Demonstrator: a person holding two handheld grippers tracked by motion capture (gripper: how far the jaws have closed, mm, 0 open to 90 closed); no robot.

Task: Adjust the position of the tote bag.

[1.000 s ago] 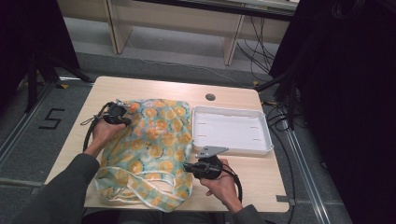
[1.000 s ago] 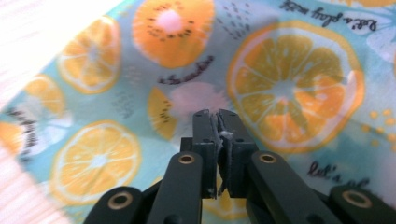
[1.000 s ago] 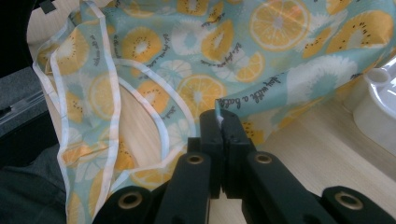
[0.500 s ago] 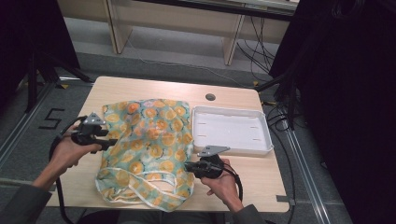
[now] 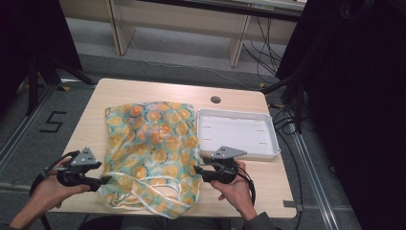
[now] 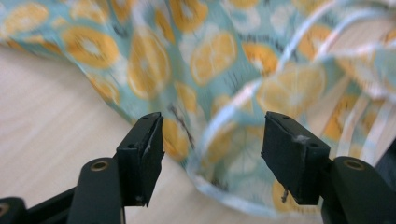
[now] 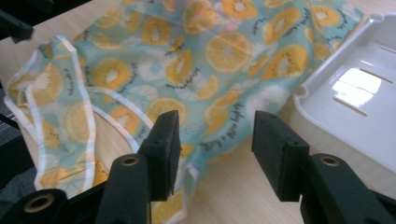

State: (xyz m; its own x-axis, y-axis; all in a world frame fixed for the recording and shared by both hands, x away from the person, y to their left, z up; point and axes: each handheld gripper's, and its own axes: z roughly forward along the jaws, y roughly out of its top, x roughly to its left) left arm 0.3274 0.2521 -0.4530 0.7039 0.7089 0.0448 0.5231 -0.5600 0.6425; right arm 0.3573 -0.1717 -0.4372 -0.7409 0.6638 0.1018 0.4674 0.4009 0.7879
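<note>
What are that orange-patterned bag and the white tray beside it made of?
The bag looks like thin, soft woven fabric, matte: it lies limp and creased, with white tape-like edging and straps. The tray looks like smooth moulded plastic: its floor reflects the light and its rim is rounded. Both are guesses from looks alone.

1 orange-print cloth bag (image 5: 152,143), 1 white tray (image 5: 238,133), 1 wooden table (image 5: 158,91), 2 grippers: left (image 5: 103,180), right (image 5: 200,172).
</note>
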